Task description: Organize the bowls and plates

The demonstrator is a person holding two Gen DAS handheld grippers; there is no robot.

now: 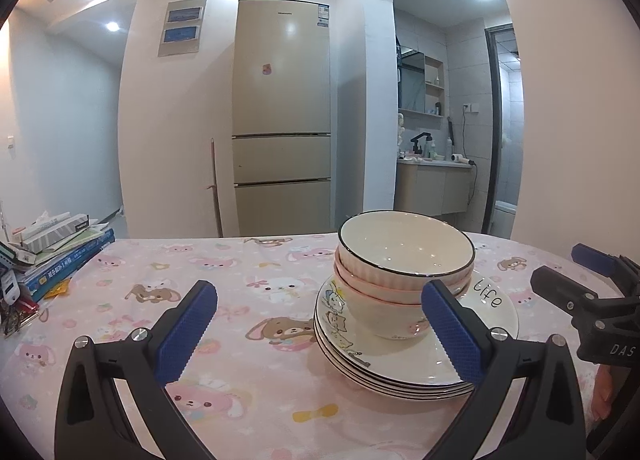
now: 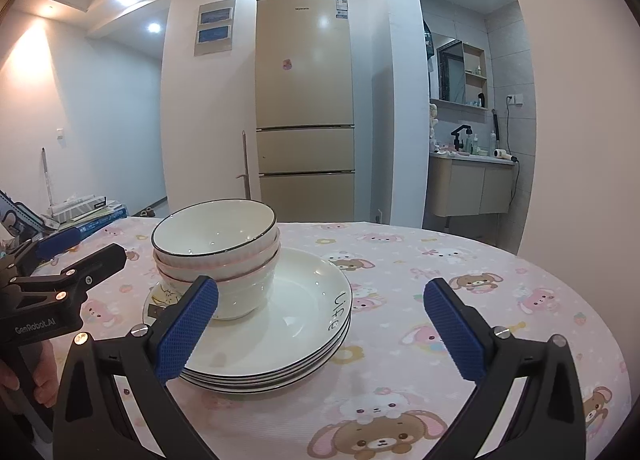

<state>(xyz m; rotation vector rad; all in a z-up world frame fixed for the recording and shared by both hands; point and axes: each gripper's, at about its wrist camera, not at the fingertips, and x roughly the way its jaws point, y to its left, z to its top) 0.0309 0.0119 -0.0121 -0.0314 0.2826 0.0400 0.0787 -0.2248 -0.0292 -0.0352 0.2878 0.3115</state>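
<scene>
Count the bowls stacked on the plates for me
3 bowls, nested in one stack on the plates: the black-rimmed top bowl, a pink-rimmed middle bowl, and the bottom bowl resting on the top plate. A thinner one nested between could be hidden.

You see cream bowls (image 1: 404, 256) with dark rims and pink ribbing, white plates (image 2: 304, 300) with cartoon prints, a pink animal-print tablecloth (image 1: 248, 300), and blue pads (image 1: 188, 336) on your black hand-held gripper (image 1: 320, 334).

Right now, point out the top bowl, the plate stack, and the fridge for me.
top bowl (image 1: 406, 246): left wrist view, inside wall of the bowl.
plate stack (image 2: 304, 300): right wrist view, bare face of the top plate.
fridge (image 2: 305, 68): right wrist view, upper door.
</scene>
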